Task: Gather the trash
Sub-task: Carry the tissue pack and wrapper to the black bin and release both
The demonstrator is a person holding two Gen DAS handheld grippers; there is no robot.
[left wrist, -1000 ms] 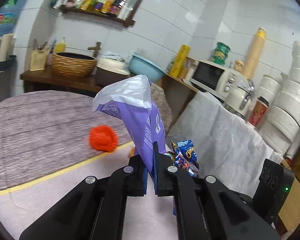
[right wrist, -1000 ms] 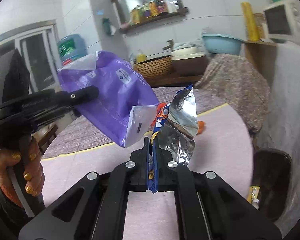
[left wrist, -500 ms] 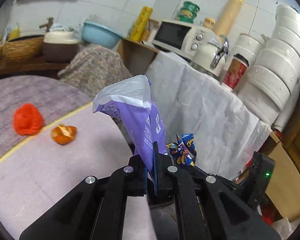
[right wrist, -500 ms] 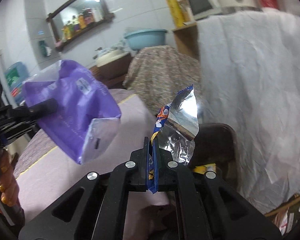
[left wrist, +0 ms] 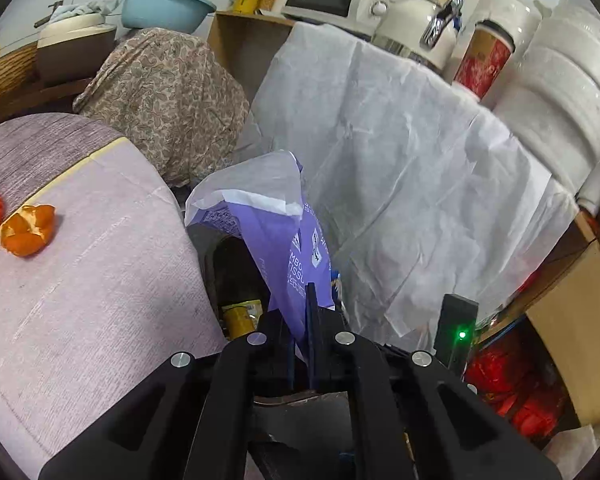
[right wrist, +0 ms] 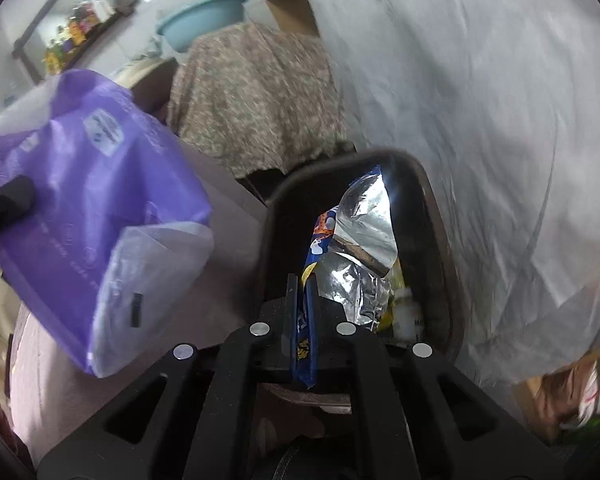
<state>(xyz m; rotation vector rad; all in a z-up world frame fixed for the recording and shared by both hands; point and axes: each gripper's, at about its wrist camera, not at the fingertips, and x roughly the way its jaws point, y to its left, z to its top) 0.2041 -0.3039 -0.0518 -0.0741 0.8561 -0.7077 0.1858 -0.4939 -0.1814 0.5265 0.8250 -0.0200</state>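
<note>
The purple tissue bag (left wrist: 296, 240) is sticking up from the left gripper (left wrist: 305, 320), whose two black fingers are squeezing together on the bag's bottom edge. The bag's white torn top is flopping open at 12 o'clock from the fingers. In the right wrist view the same purple bag (right wrist: 96, 216) is hanging at 9 o'clock, over the edge of the table.

The chip bag (right wrist: 356, 240), blue outside and shiny silver inside, is being pinched by the right gripper (right wrist: 302, 312). Its fingers are pressing together on the blue edge. The silver part is standing up at 12 o'clock from the fingers, right over the open mouth of the dark trash bin (right wrist: 440, 240). Inside the bin, at 3 o'clock from the chip bag, something yellow and white is lying, too blurry to name.

In the left wrist view the trash bin (left wrist: 236, 272) is showing as a dark hole at 10 o'clock from the left gripper, with a yellow thing (left wrist: 240, 314) in it. The bin is sitting just beside the round table (left wrist: 92, 300), which is wearing a pale purple cloth. An orange peel (left wrist: 28, 230) is lying on the table at 9 o'clock. A big white sheet (left wrist: 420, 184) is hanging at 2 o'clock behind the bags. A blue bowl (left wrist: 164, 6) is sitting at 11 o'clock, far back.
</note>
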